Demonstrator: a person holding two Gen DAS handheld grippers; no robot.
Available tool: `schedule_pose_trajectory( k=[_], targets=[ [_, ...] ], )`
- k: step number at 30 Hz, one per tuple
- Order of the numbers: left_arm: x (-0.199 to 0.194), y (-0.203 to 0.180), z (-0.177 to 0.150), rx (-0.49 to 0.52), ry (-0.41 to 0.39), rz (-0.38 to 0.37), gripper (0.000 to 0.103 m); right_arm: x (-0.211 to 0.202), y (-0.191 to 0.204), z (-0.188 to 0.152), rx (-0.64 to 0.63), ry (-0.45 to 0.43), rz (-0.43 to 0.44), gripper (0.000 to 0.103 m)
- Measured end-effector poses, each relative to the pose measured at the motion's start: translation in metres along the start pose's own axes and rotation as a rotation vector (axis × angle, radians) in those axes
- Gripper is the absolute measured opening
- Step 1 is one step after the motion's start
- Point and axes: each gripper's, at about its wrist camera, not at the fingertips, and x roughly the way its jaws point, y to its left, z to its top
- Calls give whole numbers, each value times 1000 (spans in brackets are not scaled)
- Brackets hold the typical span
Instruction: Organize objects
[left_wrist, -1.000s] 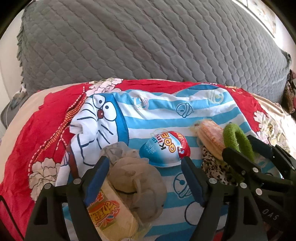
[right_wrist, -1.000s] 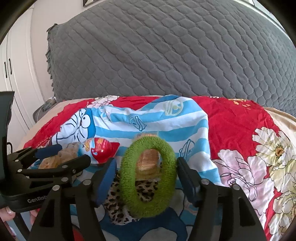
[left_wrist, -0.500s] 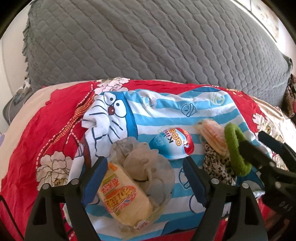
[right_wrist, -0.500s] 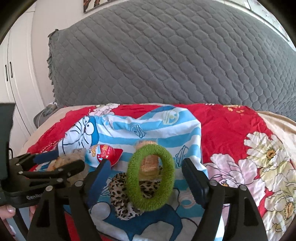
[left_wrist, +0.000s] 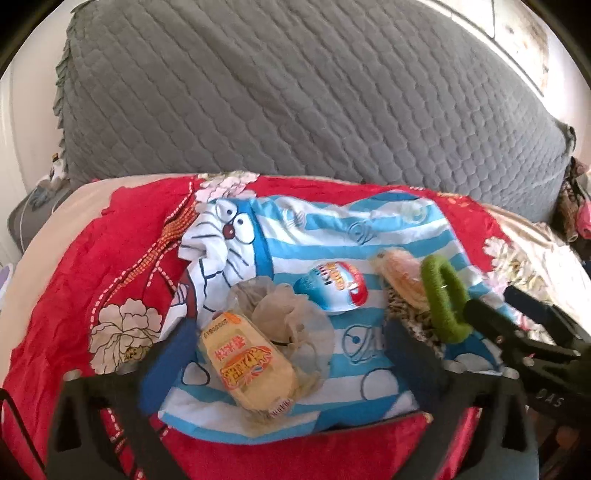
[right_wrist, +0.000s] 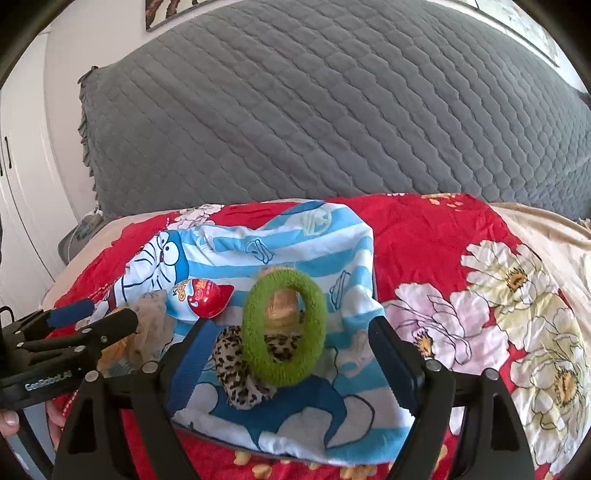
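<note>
The left claw (left_wrist: 288, 354) has just been opening, and now its two blue fingers are spread very wide. The yellow snack pack (left_wrist: 248, 363) and the soft beige net bag (left_wrist: 286, 319) lie between the fingers, but the fingers do not press on them. A moment ago the claw was close over these things; now it sits farther back, and more of the striped cartoon cloth (left_wrist: 332, 240) shows in front of it. So the pack and the bag look let go, lying on the cloth.

The right claw (right_wrist: 291, 350) has just been opening too. Its fingers are spread, and the green fuzzy ring (right_wrist: 284, 328) stands in the gap without being squeezed. The ring leans on the spotted leopard scrunchie (right_wrist: 236, 365), with a tan round thing (right_wrist: 282, 304) just behind it. This claw has pulled back a little as well.

The egg-shaped treat (left_wrist: 334, 290) lies ahead of the left claw, between the two small piles.

It looks like both piles have been set down on the cloth, and this step seems finished. Whether more things need sorting cannot be told from here.
</note>
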Motion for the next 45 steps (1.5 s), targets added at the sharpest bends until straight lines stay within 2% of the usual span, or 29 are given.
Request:
schedule_pose_trajectory(
  k=[14,28,37,45],
  targets=[
    [-47,3,0,-16,-33,14,103,-31,5,11,0,34,-21,90],
    [-91,-7,-4,-8,-57,-10,103,-80,10,14,-8,37,-46,91],
    [-107,-13,-12,4,-49,-10,103,-104,12,12,-1,32,-59,101],
    [-119,-11,-20,9,-46,-10,103,-118,21,7,-21,40,-64,101]
  ],
)
